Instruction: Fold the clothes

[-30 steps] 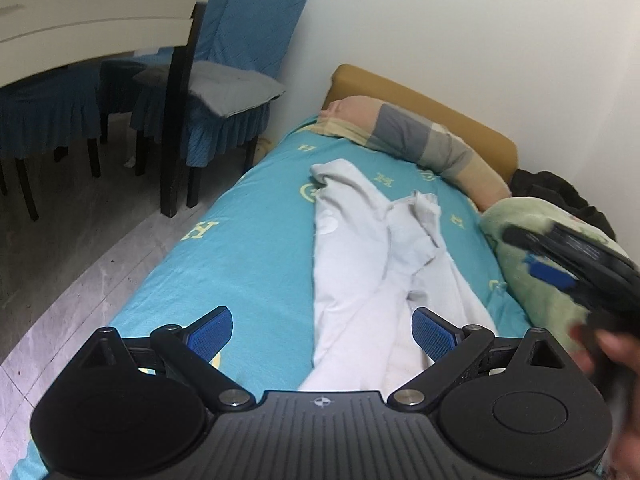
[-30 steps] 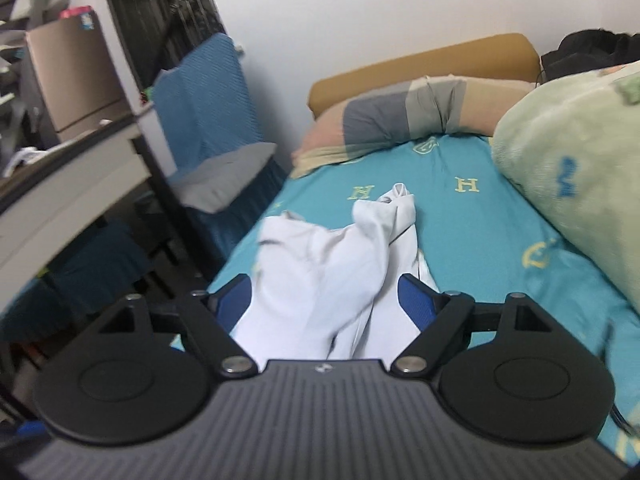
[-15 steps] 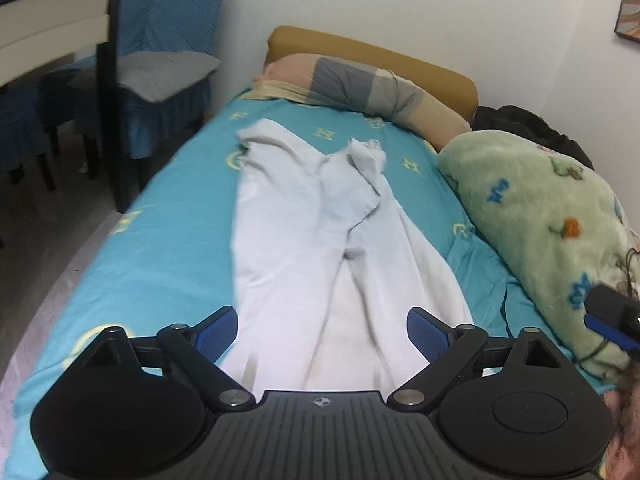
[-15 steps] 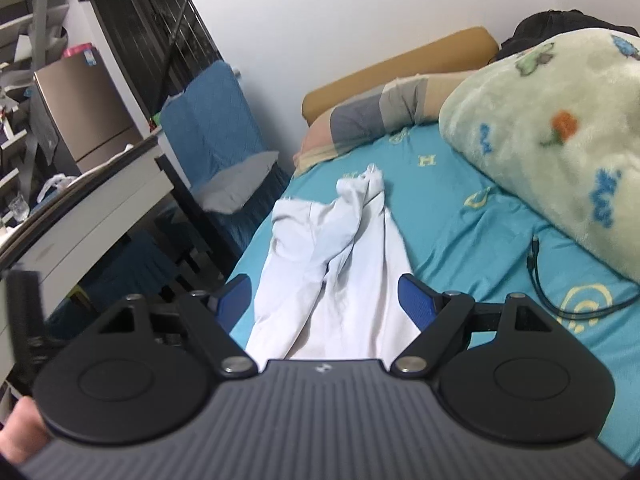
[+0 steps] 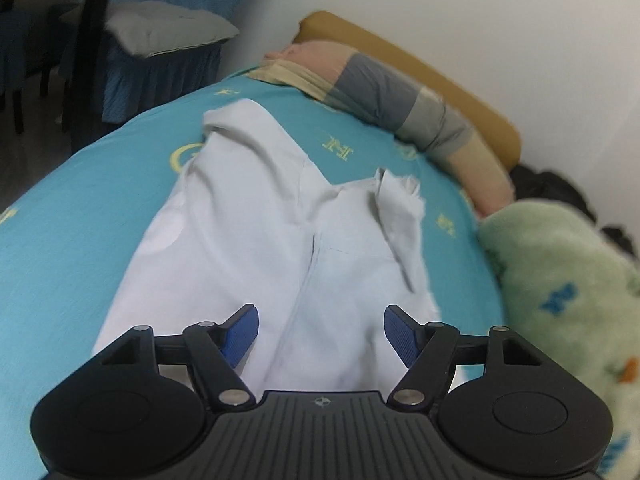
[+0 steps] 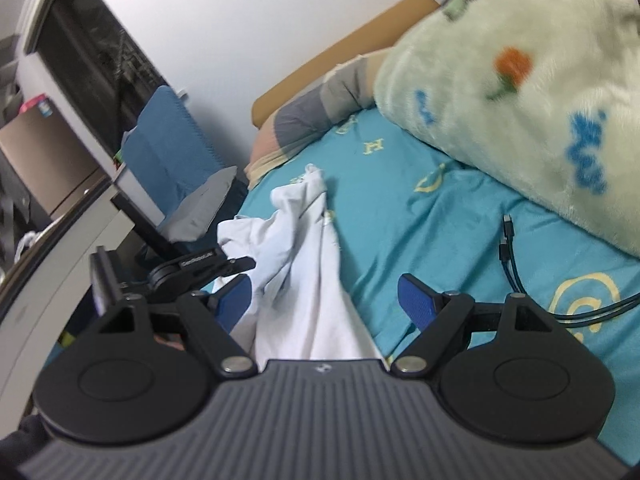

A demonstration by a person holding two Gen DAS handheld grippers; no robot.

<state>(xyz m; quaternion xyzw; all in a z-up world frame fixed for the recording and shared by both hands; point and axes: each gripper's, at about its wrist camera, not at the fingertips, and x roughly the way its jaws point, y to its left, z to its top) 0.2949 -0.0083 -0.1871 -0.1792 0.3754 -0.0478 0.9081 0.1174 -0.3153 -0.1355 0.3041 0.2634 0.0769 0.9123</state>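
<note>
A white garment (image 5: 256,240) lies crumpled lengthwise on the teal bed sheet (image 5: 80,208); it also shows in the right wrist view (image 6: 308,264). My left gripper (image 5: 320,334) is open and empty, low over the garment's near end. My right gripper (image 6: 324,306) is open and empty over the garment's right edge. The left gripper's body (image 6: 192,272) shows at the left of the right wrist view, beside the garment.
A striped pillow (image 5: 392,92) lies along the tan headboard (image 5: 440,76). A green fleece blanket (image 6: 528,88) is heaped on the bed's right side, also seen in the left wrist view (image 5: 568,280). A black cable (image 6: 516,264) lies on the sheet. Blue-covered chairs (image 5: 160,40) and a table (image 6: 60,264) stand left.
Both grippers have moved forward and down, closer to the garment. The right view has swung right, toward the green blanket. Both stay open.
</note>
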